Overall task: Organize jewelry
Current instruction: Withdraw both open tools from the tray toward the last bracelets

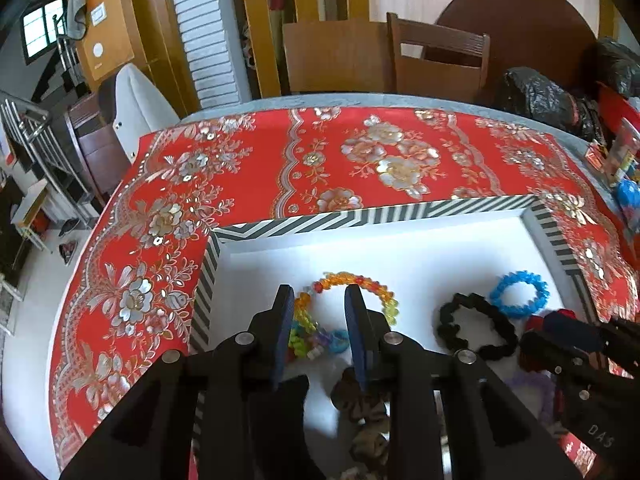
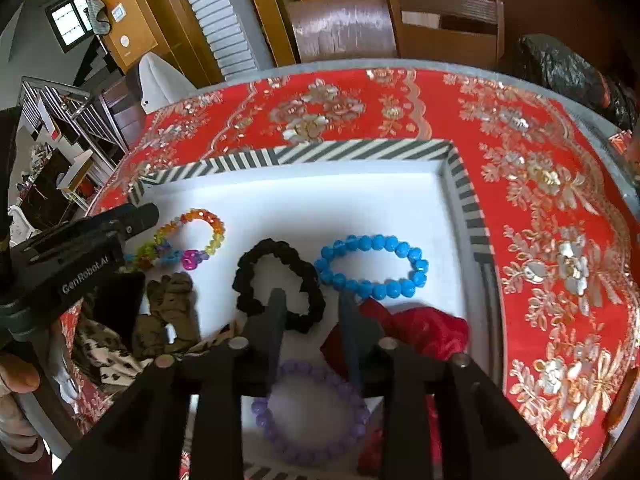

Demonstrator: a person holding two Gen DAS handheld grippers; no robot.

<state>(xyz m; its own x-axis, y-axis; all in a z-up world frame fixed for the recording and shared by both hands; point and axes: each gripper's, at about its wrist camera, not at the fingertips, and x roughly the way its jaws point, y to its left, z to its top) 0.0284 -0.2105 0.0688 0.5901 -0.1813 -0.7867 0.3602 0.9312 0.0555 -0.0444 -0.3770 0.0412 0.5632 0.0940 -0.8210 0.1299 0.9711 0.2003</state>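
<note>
Both grippers over the striped tray (image 2: 460, 184), fingers spread, nothing held.

Right view only: purple bracelet (image 2: 310, 412) at the tray's near edge, below and between the right gripper (image 2: 312, 298) fingers, and a full look at the red cloth (image 2: 424, 330); left view shows these only as blurred bits behind the right gripper (image 1: 560, 344). Left view shows the left gripper (image 1: 318, 292) spread around the near arc of the rainbow bracelet (image 1: 360, 284); cannot tell if it touches. Right gripper's left finger overlaps the black scrunchie (image 2: 280, 276), contact unclear. Tray on the red tablecloth (image 2: 540, 200) holds rainbow bracelet, black scrunchie, blue bracelet (image 2: 372, 264), purple bracelet, red cloth, brown scrunchie (image 2: 170, 308), and a leopard-print piece (image 2: 104, 352) at the near-left edge.
</note>
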